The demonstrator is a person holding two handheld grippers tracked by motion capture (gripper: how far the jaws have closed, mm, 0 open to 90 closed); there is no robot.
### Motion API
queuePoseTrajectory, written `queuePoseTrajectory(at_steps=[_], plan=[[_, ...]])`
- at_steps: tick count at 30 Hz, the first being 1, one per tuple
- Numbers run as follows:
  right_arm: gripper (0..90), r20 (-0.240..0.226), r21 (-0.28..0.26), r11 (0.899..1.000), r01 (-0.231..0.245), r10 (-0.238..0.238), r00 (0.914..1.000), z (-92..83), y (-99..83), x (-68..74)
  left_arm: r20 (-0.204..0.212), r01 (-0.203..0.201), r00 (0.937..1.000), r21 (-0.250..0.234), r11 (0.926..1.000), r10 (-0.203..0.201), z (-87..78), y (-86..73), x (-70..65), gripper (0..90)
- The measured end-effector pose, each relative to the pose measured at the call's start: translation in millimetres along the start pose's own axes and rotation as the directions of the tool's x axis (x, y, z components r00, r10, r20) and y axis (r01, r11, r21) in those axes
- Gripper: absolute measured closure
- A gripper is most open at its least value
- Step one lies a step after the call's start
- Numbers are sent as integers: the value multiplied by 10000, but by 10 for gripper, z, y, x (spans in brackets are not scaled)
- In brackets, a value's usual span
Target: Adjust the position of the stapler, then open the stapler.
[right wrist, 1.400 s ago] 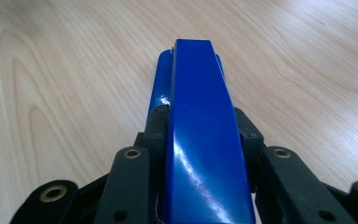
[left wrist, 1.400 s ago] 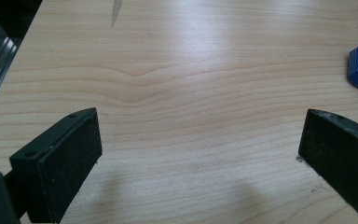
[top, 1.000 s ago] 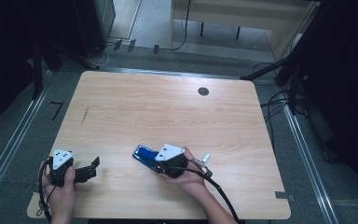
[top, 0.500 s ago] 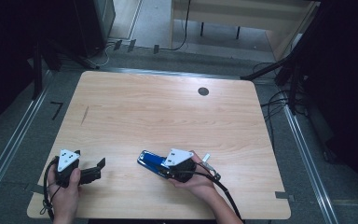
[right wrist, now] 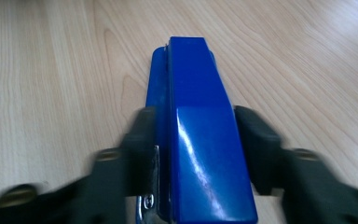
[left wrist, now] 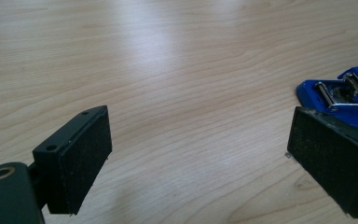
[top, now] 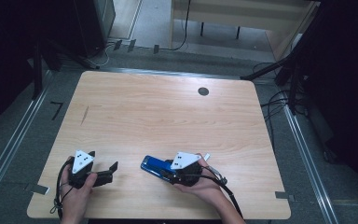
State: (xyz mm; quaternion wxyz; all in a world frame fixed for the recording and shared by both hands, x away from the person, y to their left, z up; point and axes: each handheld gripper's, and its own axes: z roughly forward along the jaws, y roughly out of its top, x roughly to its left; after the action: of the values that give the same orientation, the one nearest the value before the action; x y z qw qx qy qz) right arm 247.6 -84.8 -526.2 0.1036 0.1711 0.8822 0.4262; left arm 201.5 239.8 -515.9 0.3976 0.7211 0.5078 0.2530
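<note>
The blue stapler [top: 156, 166] sits low in the middle of the high view, lying flat on the wooden table [top: 168, 116], with the right gripper [top: 170, 173] straddling its near end. In the right gripper view the stapler [right wrist: 196, 126] runs straight up the middle of the frame, and the jaws sit on either side of its body; they've just been opening, and there's a sliver of gap on the right side, so I'd say the clamp has come off and the stapler is being let go rather than picked up. Compared with a second ago it has slid a bit toward the lower right of the high view along with the hand. The left gripper [top: 109, 173] waits at lower left, jaws spread wide with nothing between them. The left gripper view gives what the others don't: the stapler's [left wrist: 342, 91] front end at its right edge, with the shiny metal parts visible. The high view alone shows a dark round spot [top: 203, 91] near the table's far edge.
</note>
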Motion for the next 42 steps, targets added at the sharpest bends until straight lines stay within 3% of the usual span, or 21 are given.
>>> queuePoseTrajectory(at_steps=[2, 5, 7, 8, 9, 11, 13, 16, 20, 21, 23, 24, 29, 31, 32, 34, 37, 39, 42], plan=[[377, 236, 122, 9989, -456, 453, 9987, -61, 2, 32, 62, -62, 10000, 28, 10000, 61, 18, 19, -49, 67], [377, 461, -28, 9987, -517, 518, 9976, -139, -20, 62, 285, -128, 9995, -55, 9999, 130, 44, 41, -120, 67], [373, 702, -344, 9960, -825, 847, 9939, -242, -61, 59, 481, -212, 9986, -29, 9998, 213, 60, 46, -178, 67], [382, 852, -725, 9889, -1296, 1356, 9871, -351, -120, 41, 664, -335, 9972, -25, 9994, 336, 72, 48, -234, 67], [382, 852, -725, 9889, -1296, 1356, 9871, -351, -120, 41, 664, -335, 9972, -25, 9994, 336, 72, 48, -234, 68], [431, 739, -1126, 9782, -1745, 1833, 9803, -502, -226, 32, 759, -354, 9965, -4, 9994, 354, 81, 52, -293, 126], [518, 464, -1219, 9702, -2095, 2164, 9752, -580, -301, 37, 919, -344, 9952, -54, 9994, 347, 97, 54, -378, 149], [549, 353, -1172, 9661, -2298, 2353, 9713, -641, -372, 52, 886, -489, 9948, -79, 9988, 494, 106, 49, -450, 177], [615, 699, -1134, 9609, -2526, 2613, 9627, -690, -491, 86, 1068, -762, 9912, -248, 9968, 784, 105, 36, -565, 368], [635, 944, -1097, 9580, -2649, 2754, 9567, -677, -520, 78, 1110, -802, 9904, -256, 9965, 826, 104, 34, -582, 468], [648, 1014, -1125, 9533, -2804, 2917, 9511, -654, -529, 54, 1303, -833, 9877, -320, 9960, 868, 103, 27, -616, 567], [648, 1014, -1125, 9533, -2804, 2917, 9511, -654, -529, 54, 1396, -806, 9866, -315, 9962, 842, 100, 23, -630, 567], [721, 1153, -1312, 9326, -3363, 3513, 9291, -626, -562, 13, 1812, -924, 9790, -107, 9957, 928, 104, 4, -683, 768], [723, 1274, -1364, 9323, -3349, 3518, 9274, -629, -563, 15, 1899, -997, 9767, -93, 9950, 996, 106, 4, -710, 790], [742, 1364, -1433, 9265, -3478, 3666, 9203, -639, -559, 19, 1957, -971, 9758, -98, 9952, 971, 110, 5, -721, 820], [820, 1221, -1578, 9201, -3586, 3785, 9175, -655, -557, 17, 2176, -958, 9714, -52, 9954, 946, 122, 7, -760, 868], [892, 1328, -1597, 9223, -3519, 3733, 9182, -675, -536, 39, 2435, -1037, 9647, -8, 9946, 1008, 144, 1, -815, 900], [900, 1274, -1604, 9242, -3465, 3675, 9213, -672, -527, 44, 2689, -1196, 9565, 76, 9928, 1132, 164, 5, -862, 900], [900, 1302, -1484, 9246, -3510, 3701, 9198, -645, -523, 51, 2890, -1259, 9506, 245, 9917, 1135, 189, 2, -921, 900]])
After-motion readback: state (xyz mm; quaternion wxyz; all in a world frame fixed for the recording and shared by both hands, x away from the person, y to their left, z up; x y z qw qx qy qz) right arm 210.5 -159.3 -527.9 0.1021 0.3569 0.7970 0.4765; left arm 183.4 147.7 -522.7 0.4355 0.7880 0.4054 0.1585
